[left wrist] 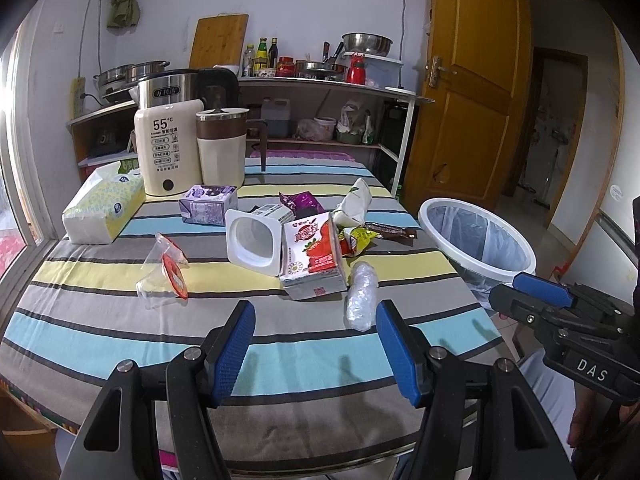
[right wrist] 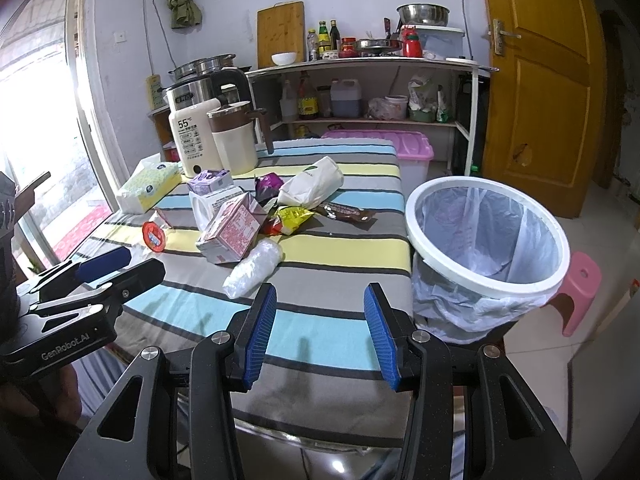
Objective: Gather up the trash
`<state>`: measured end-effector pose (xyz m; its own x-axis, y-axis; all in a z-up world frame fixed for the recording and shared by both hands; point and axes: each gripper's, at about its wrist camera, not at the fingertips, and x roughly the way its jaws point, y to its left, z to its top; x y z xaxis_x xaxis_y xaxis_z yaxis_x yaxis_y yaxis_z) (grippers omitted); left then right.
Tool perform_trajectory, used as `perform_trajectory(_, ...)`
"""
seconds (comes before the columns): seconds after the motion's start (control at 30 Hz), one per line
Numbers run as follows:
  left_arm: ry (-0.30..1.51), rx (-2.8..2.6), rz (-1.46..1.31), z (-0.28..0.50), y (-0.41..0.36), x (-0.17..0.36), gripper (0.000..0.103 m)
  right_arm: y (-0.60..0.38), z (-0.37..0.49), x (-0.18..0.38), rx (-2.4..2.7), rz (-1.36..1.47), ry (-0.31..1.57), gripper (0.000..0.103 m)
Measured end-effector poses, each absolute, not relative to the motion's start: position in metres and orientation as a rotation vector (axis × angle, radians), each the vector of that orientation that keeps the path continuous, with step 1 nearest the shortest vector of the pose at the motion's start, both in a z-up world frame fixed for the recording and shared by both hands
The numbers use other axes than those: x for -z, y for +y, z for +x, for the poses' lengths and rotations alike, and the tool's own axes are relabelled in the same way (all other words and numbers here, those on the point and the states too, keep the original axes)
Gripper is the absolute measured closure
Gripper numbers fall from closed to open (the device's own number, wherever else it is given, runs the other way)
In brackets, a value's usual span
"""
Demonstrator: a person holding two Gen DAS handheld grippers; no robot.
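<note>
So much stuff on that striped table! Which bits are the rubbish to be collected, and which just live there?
For the job:
- strawberry milk carton
- white tub
- purple carton
- crumpled plastic cup
- clear plastic wad
- yellow wrapper
- bin

Just lying about:
- tissue pack
- white kettle
- jug
- cutting board

Tabletop [left wrist: 120, 344] with trash clustered at centre: yogurt cup [left wrist: 256, 240] lying left of the milk carton [left wrist: 314, 258], crumpled plastic wrap [left wrist: 361, 298] before the carton, snack wrappers [left wrist: 360, 236] behind it; tissue pack [left wrist: 102, 210] at far left; lined trash bin [right wrist: 486, 236] beside the tabletop's right edge
</note>
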<state>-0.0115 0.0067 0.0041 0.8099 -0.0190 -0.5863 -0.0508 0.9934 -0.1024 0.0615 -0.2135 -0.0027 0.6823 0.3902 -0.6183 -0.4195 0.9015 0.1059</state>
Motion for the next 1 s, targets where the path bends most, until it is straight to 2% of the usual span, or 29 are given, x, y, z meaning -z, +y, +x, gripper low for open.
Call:
perform_trajectory(0.07,0.632,-0.023,-0.130,-0.008,0.013,-0.002,0.040,-0.209,0.066,0.005,-0.473,-0.045,0.694,0.052)
perform_trajectory(0.63,0.658,-0.239,-0.186,0.027,0.112,0.018,0.040,-0.142,0.116,0.036,-0.596,-0.022,0.828,0.052)
perform_trajectory(1.0,0.735,-0.274,-0.260,0.052,0.144,0.040,0.040,-0.123,0.136,0.057,-0.555,-0.033,0.906,0.052)
